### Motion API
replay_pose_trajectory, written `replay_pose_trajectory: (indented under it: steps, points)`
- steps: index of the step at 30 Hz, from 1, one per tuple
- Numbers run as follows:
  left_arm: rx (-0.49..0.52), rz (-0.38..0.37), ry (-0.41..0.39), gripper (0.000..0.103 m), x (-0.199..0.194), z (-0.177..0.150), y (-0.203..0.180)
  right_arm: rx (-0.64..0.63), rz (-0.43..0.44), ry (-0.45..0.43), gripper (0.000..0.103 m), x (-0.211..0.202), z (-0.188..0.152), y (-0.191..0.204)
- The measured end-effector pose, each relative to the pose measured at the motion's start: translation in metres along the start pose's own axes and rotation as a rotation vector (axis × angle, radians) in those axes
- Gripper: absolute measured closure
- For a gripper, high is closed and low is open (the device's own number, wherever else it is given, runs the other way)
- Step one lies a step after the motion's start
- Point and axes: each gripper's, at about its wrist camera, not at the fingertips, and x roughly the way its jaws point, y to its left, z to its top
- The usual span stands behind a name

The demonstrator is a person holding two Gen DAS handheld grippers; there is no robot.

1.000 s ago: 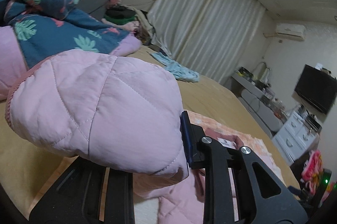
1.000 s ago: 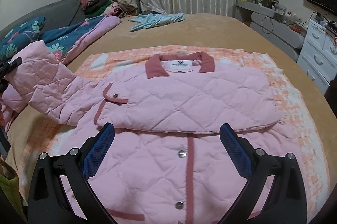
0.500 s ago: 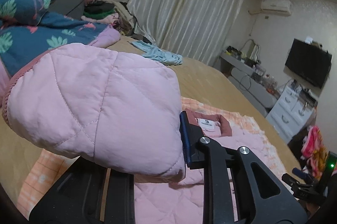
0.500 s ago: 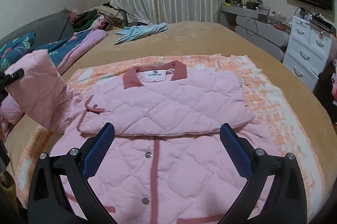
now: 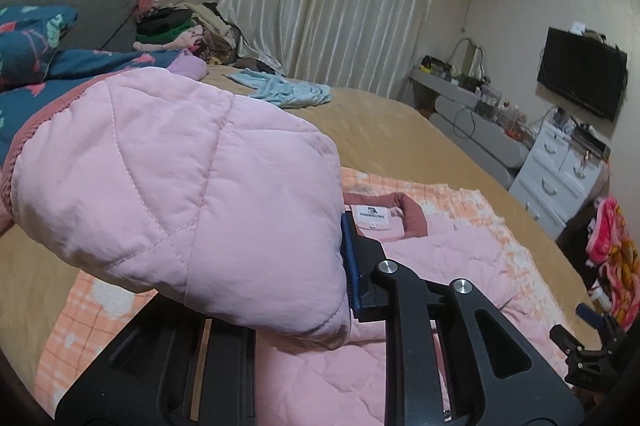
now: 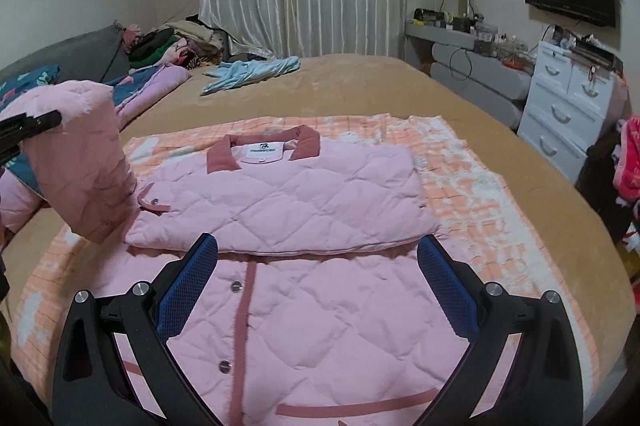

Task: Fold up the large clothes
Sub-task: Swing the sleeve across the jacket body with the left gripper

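Note:
A pink quilted jacket with a dusty-rose collar lies front up on the bed, one sleeve folded across its chest. My left gripper is shut on the other sleeve and holds it lifted off the bed; its left finger is hidden under the padding. In the right wrist view this sleeve hangs at the jacket's left side, with the left gripper at the frame edge. My right gripper hovers open over the jacket's buttoned lower front, with nothing between its blue pads.
An orange-and-white checked blanket lies under the jacket on the tan bed cover. A light blue garment lies farther back. A blue floral quilt and piled clothes sit at the left; white drawers stand right.
The left gripper has carried the lifted sleeve rightward, toward the jacket's body, and rolled somewhat. The right gripper has shifted over the jacket's lower front and stayed open.

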Motion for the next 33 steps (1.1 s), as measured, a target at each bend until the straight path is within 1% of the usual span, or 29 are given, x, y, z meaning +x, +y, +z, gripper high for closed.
replay_pose_trajectory:
  steps: [4, 8, 11, 16, 19, 23, 25, 27, 29, 33]
  points:
    - [0.025, 0.003, 0.032, 0.090, 0.009, -0.004, -0.017, -0.044, -0.021, -0.028, 0.004, -0.006, -0.004, -0.004]
    - [0.050, 0.016, 0.049, 0.090, 0.014, -0.007, -0.031, -0.050, 0.000, -0.036, 0.004, -0.006, -0.005, -0.010]
    - [0.078, 0.023, 0.063, 0.090, 0.019, -0.007, -0.046, -0.059, 0.013, -0.045, 0.004, -0.008, -0.001, -0.013]
    - [0.128, 0.035, 0.082, 0.090, 0.031, -0.009, -0.072, -0.124, 0.008, -0.070, 0.004, -0.006, 0.014, -0.016]
    - [0.162, 0.034, 0.099, 0.090, 0.040, -0.014, -0.087, -0.142, 0.009, -0.091, 0.004, -0.003, 0.016, -0.023]
    - [0.216, 0.031, 0.139, 0.090, 0.058, -0.026, -0.111, -0.121, -0.018, -0.062, 0.004, 0.013, 0.003, -0.040]
    - [0.245, 0.027, 0.152, 0.090, 0.065, -0.033, -0.121, -0.094, -0.004, -0.044, 0.004, 0.020, -0.001, -0.049]
    - [0.255, 0.021, 0.168, 0.090, 0.072, -0.039, -0.127, -0.067, 0.006, -0.039, 0.004, 0.023, -0.002, -0.058]
    - [0.259, 0.014, 0.181, 0.090, 0.081, -0.045, -0.136, -0.041, -0.002, -0.040, 0.004, 0.026, -0.004, -0.066]
    - [0.275, 0.000, 0.195, 0.090, 0.092, -0.052, -0.150, 0.023, -0.010, -0.001, 0.004, 0.035, -0.009, -0.086]
